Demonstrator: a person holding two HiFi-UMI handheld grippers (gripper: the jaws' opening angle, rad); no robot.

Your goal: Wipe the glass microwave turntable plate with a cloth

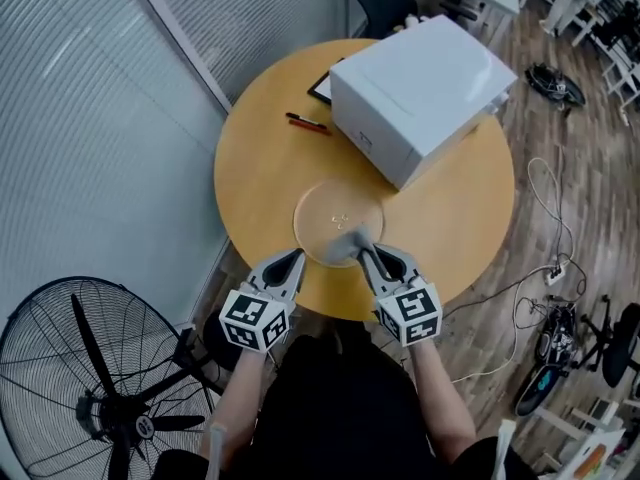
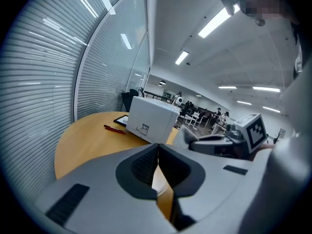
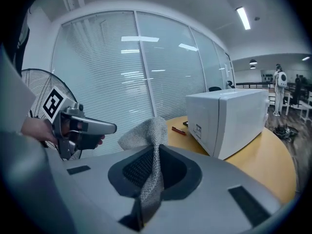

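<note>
The round glass turntable plate lies flat on the round wooden table, in front of the white microwave. My right gripper is shut on a grey knitted cloth, whose free end hangs over the plate's near rim. My left gripper is shut with nothing between its jaws, at the table's near edge just left of the plate. In the left gripper view the jaws meet along a thin line, and the right gripper shows at the right.
A red pen and a dark tablet lie on the table left of the microwave. A standing fan is on the floor at the near left. Cables run over the floor on the right. Window blinds line the left.
</note>
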